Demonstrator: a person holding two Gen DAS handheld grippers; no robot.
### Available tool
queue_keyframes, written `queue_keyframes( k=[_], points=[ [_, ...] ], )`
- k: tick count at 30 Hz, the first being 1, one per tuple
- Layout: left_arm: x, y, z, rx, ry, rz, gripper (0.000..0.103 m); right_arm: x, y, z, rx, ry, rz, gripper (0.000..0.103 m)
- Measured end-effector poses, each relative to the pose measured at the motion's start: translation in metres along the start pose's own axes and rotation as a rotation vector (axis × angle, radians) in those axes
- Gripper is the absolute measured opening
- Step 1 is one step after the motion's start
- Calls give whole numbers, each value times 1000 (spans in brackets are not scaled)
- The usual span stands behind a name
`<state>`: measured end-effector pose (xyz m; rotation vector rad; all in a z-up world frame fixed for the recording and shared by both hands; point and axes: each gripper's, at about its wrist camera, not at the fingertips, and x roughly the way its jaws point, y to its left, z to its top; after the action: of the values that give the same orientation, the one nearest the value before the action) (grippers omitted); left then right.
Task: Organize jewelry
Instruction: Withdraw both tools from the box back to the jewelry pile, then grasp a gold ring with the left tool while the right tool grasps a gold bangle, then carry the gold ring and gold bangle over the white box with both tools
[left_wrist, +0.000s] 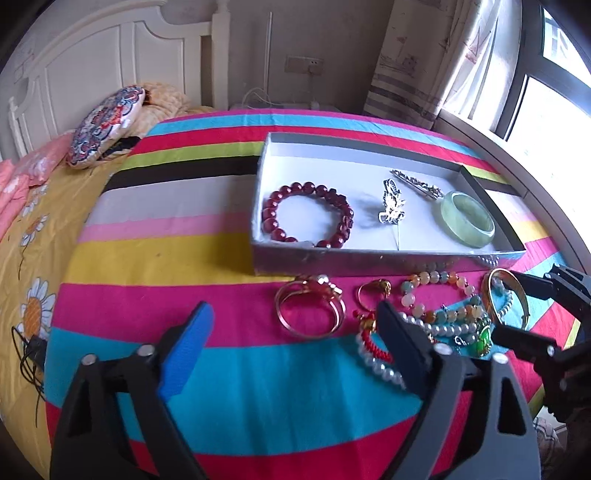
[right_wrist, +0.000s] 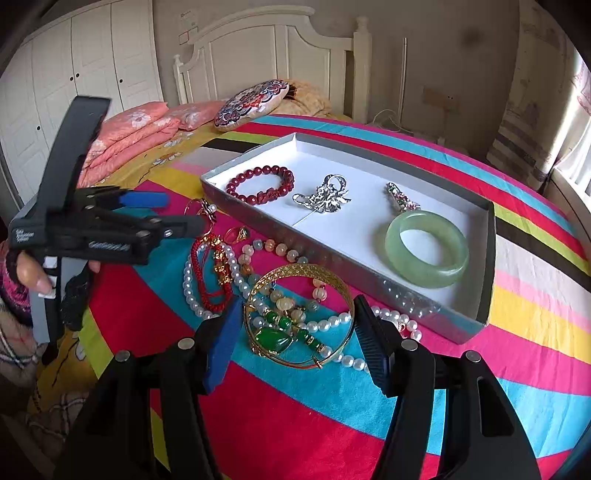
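A silver box (left_wrist: 369, 254) (right_wrist: 332, 266) on the striped bedspread holds a red bead bracelet (left_wrist: 306, 214), a silver brooch (left_wrist: 391, 208), a hairpin (left_wrist: 417, 182) and a jade bangle (right_wrist: 426, 249). In front of it lies a heap of pearls (right_wrist: 192, 295), pastel beads (left_wrist: 432, 278), a red cord bracelet (right_wrist: 207, 280) and a green pendant (right_wrist: 273, 341). My right gripper (right_wrist: 297, 343) is shut on a wide gold bangle (right_wrist: 295, 275) in that heap. My left gripper (left_wrist: 295, 332) is open, and a thin gold bangle (left_wrist: 310, 314) lies between its fingers, untouched.
A small gold ring (left_wrist: 376, 288) lies beside the heap. A patterned cushion (right_wrist: 253, 103) and folded pink quilts (right_wrist: 133, 133) sit near the headboard. The window (left_wrist: 546, 110) is on the right. A person's hand (right_wrist: 33, 273) holds the left gripper's handle.
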<state>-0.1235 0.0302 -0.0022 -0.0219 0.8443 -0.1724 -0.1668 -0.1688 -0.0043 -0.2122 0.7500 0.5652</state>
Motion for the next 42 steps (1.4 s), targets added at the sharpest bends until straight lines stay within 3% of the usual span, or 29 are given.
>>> queue_keyframes(
  k=[3,4,5,6,12,20,26,42],
  points=[
    [8,0,1,1,14,-10,73,1,0,-2,5,0,4,60],
    [9,1,0,-2,20,-20,60,1,0,-2,5,1,6,60],
    [9,1,0,6,10,-28,41,2,0,-2,6,1,7,60],
    [8,0,-1,16,8,-48,38,2,0,-3,6,1,7,60],
    [-12,-2,-7,37,-95,-60,38,0,-1,-4,11,-5,6,60],
    [-29,8,-11,14,-128,-47,38,-6,-3,-3,16,-28,-2,60],
    [-40,5,9,27,-164,-45,38,-12,-17,10,28,-60,-40,60],
    [-47,-47,59,166,-221,-21,38,-18,-59,35,69,-106,-104,60]
  ],
)
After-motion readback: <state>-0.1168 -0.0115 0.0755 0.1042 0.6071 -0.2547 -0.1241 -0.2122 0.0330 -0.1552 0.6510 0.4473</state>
